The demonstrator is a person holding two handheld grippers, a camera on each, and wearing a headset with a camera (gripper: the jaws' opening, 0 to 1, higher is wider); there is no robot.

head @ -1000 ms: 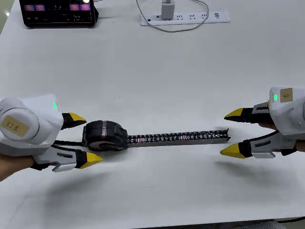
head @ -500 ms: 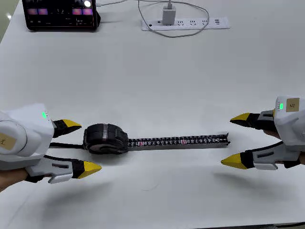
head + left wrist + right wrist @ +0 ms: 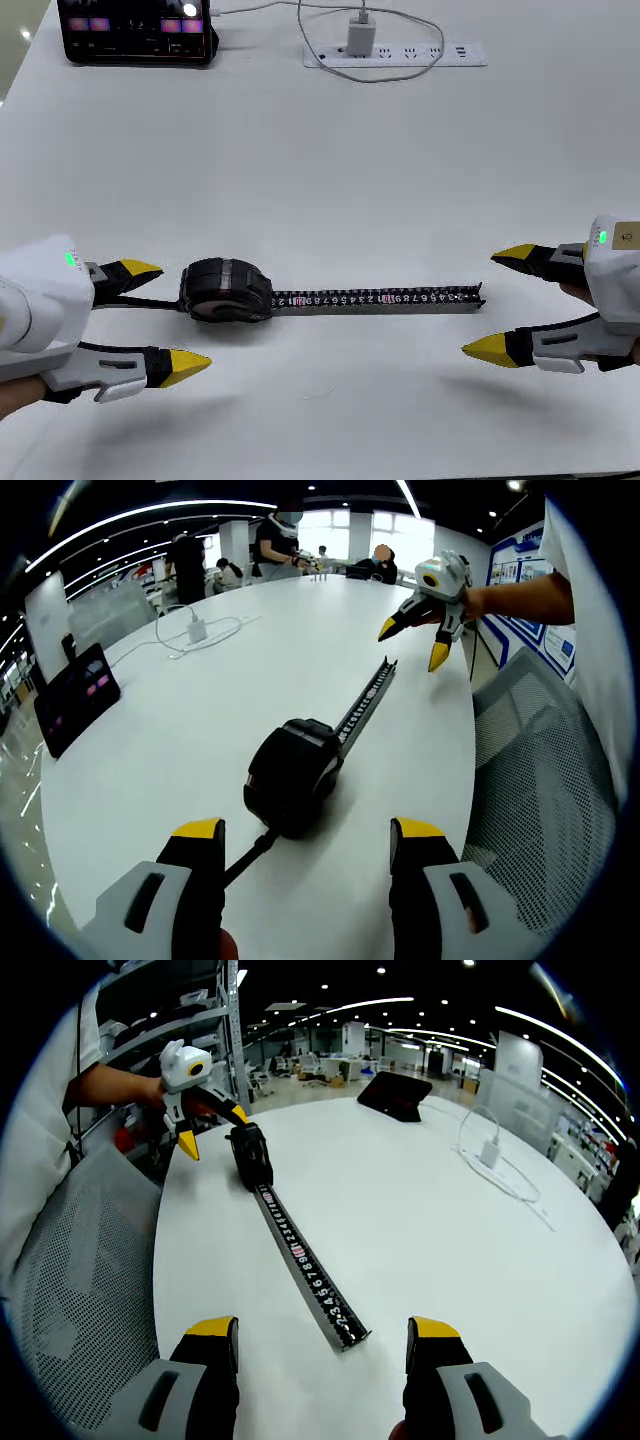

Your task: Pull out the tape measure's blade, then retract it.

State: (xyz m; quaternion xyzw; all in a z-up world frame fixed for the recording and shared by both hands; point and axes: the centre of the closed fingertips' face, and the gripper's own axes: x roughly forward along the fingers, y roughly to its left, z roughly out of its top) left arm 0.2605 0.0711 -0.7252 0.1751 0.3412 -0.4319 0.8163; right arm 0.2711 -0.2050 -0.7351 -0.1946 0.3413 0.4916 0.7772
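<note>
- Tape measure point(image 3: 226, 290): black round case, lying on its side left of centre at the near part of the table point(image 3: 330, 170).
- Blade point(image 3: 380, 297): drawn out of the case and lying flat on the table, running straight to the right; dark face with printed numerals, end hook at its far right tip.
- Strap point(image 3: 140, 302): thin black cord trailing from the case's left side toward the left gripper.
- Left gripper point(image 3: 184, 314): yellow-tipped jaws spread wide apart and holding nothing; the tips sit just beside the case's left side, not touching it.
- Right gripper point(image 3: 478, 303): jaws likewise spread and empty, tips facing the hook end of the blade with a small gap between.
- Table: plain white top with a rounded edge.
- Tablet point(image 3: 137, 28): dark, lit screen, at the far left edge.
- Power strip point(image 3: 395, 52): white, at the far centre, carrying a white charger point(image 3: 360, 38) with a looping white cable point(image 3: 325, 55).
- Chair point(image 3: 540, 780): grey mesh, beside the table in the left gripper view.
- Room: large open hall with ceiling strip lights; people stand past the table's far end.
</note>
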